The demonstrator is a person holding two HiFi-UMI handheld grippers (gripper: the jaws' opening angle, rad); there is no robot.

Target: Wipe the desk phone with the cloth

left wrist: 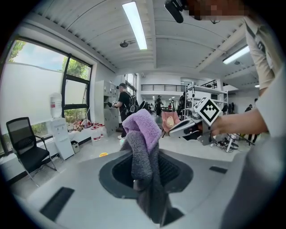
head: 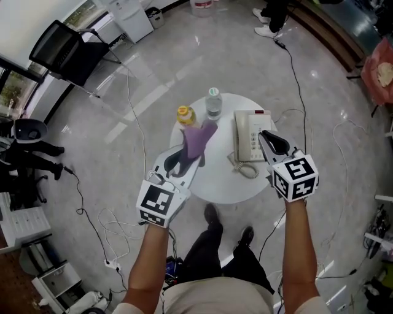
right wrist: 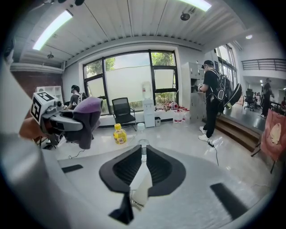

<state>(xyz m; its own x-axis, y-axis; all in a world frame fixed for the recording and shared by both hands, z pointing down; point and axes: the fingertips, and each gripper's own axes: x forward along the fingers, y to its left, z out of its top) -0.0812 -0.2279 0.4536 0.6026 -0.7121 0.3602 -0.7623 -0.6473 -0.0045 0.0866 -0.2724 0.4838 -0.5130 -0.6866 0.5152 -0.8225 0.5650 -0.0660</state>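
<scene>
Head view, left to right.

- Far left: black office chair (head: 64, 52) on the grey polished floor. Loose cables (head: 116, 230) trail across the floor around the table.
- Left tongs (head: 187, 158): closed on a purple fleecy cloth (head: 199, 140). The cloth stands up out of the tips above the left part of the round white tabletop (head: 221, 187). In the left gripper view the cloth reads grey below and purple on top, and it covers the tips entirely.
- Just beyond the cloth: a yellow-capped yellow bottle (head: 186, 114), and to its right a clear plastic bottle (head: 213, 102). Both are upright near the far rim. The cloth's upper edge overlaps them in the head view; whether it touches them cannot be told.
- Right of the bottles: the cream desk phone (head: 249, 136) lies flat on the right part of the tabletop. Its coiled cord (head: 247, 170) is bunched at its near end. The keypad is too small to read.
- Right tongs (head: 265, 138): over the phone's right side, covering part of it. The right gripper view shows the jaws nearly together with a narrow slit left, and nothing is clamped. A pale strip of phone and cord shows through the slit.
- Below the tabletop: the wearer's dark shoes (head: 228, 225).
- Top edge: a bystander (head: 270, 18), cut off so that only legs and shoes are in frame.
</scene>
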